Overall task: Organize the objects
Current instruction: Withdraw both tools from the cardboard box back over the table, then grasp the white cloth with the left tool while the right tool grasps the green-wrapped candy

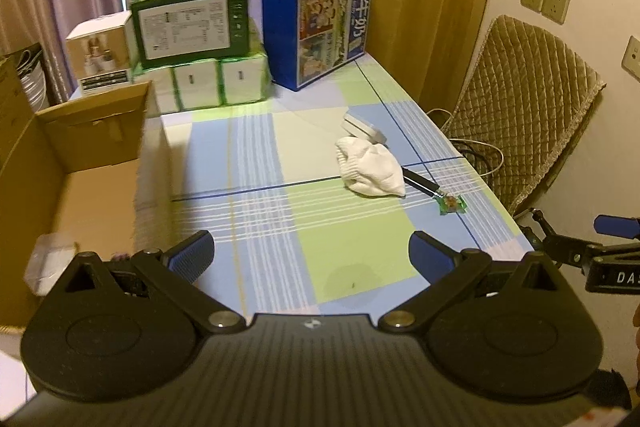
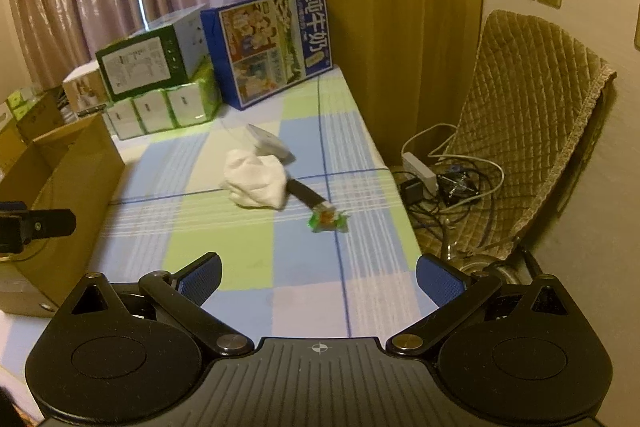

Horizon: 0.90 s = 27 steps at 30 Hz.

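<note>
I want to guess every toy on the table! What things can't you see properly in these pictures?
- Black stick-like thing: the white cloth covers its upper end in both views.
- Small green wrapper: blurred and too small to name.
- White object in the cardboard box: blurred, partly behind the left gripper.
- Box bottom: cut off by the left view's edge.

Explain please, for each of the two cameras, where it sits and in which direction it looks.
Left wrist: sits behind the open left gripper, faces along the checked table toward the stacked boxes; cardboard box at left, right gripper at the right edge.
Right wrist: sits behind the open right gripper, faces the same way from further right; chair and cables beside the table.
Shared: white cloth, green candy, blue carton.
</note>
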Available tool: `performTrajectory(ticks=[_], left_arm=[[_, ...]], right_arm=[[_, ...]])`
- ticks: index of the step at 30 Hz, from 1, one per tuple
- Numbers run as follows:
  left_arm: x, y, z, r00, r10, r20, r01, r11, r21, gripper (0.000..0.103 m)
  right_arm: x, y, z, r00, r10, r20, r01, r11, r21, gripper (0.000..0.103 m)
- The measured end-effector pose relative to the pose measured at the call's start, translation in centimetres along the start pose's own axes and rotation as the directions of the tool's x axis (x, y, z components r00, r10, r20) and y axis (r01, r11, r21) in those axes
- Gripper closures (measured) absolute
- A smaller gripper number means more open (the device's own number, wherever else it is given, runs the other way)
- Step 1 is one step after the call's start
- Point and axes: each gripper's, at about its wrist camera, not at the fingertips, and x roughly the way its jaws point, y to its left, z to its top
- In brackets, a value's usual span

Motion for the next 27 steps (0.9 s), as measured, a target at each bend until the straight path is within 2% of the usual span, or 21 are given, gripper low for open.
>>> performTrajectory(ticks=[13,17,23,27], left_arm=[[7.0,-2.4,2.0,0.999,-0.023,-0.032,0.025,0.997,0.067,0.001],[9.7,-3.1,2.4,0.999,-0.021,-0.047,0.025,0.996,0.085,0.001],[13.0,-4.0,3.2,0.998,-0.021,-0.064,0.028,0.994,0.107,0.002],[15.3,-4.4,3.6,0.997,-0.029,-0.070,0.037,0.992,0.118,0.002]], right_arm=[[5.5,-1.8,1.8,0.999,0.023,-0.028,-0.025,0.997,-0.067,0.003],[7.7,-2.1,2.1,0.998,0.044,-0.048,-0.048,0.995,-0.090,0.015],[11.2,-3.1,2.1,0.995,0.057,-0.083,-0.067,0.990,-0.121,0.024],[13.3,-3.6,2.1,0.992,0.068,-0.110,-0.079,0.992,-0.103,0.029]])
